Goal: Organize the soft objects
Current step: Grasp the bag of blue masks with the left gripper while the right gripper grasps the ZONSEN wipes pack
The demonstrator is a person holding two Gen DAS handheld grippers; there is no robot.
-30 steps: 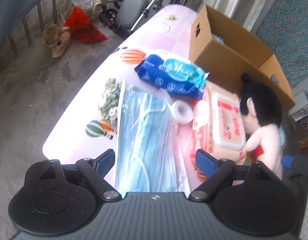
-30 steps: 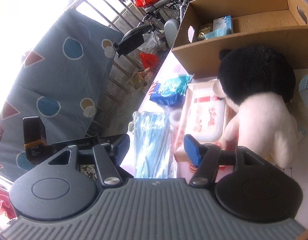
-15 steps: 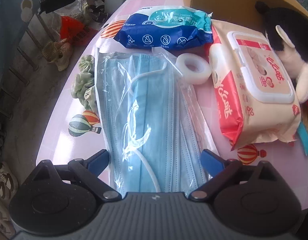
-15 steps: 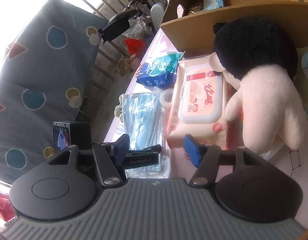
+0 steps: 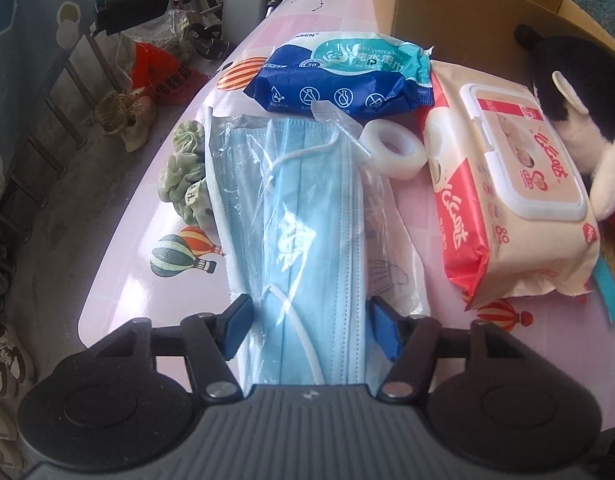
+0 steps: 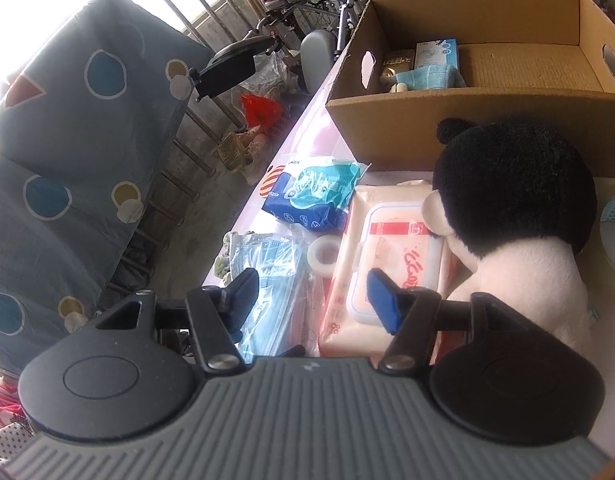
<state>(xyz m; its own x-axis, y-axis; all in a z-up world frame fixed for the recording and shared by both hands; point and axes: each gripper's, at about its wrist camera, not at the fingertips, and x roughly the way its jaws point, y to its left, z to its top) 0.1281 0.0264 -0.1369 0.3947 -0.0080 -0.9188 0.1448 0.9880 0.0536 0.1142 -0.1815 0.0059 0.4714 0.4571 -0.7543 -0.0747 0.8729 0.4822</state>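
Left gripper (image 5: 312, 330) sat low over the near end of the bagged face masks (image 5: 307, 216), jaws closing with the pack between them; blue pads looked to be at the bag's edges, the plastic bunched in between, so likely pinching already (a grip across the narrow width suits a floppy pack). The masks lay lengthwise on the worktop (image 5: 131, 264), near its left edge, a green scrunchie (image 5: 184, 178) just left of them and a tape roll (image 5: 395, 150) at the far right corner.

Right gripper (image 6: 312, 300) hovered with jaws parted and empty above the pink wipes pack (image 6: 391, 248), probably the next pick. Plush toy (image 6: 519, 216) leaned against the cardboard box (image 6: 459, 120), which stood at the far end, already holding a few items: presumably the destination.
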